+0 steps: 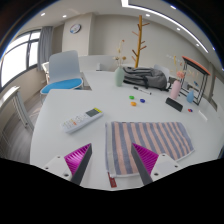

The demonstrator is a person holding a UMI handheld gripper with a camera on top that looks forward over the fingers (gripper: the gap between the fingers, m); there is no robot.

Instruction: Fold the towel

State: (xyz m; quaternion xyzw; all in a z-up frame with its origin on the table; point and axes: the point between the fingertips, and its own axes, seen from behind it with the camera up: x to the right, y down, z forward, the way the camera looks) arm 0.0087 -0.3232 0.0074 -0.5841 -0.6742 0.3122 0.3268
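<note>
A striped towel (pixel 148 140) with pink, grey and white bands lies flat on the white table (pixel 60 145), just ahead of my right finger. Its near left corner, with a small red tag (pixel 112 181), lies between my fingers. My gripper (pixel 112 160) is open and empty above the table, its magenta pads (pixel 78 157) wide apart. The right finger (pixel 146 158) overlaps the towel's near edge in view.
A white remote control (pixel 83 120) lies on the table to the left, beyond the left finger. A blue-seated chair (pixel 65 75) stands at the far left. A grey bundle (pixel 145 77), a wooden stand (pixel 139 45), boxes (pixel 192 82) and small items sit at the far side.
</note>
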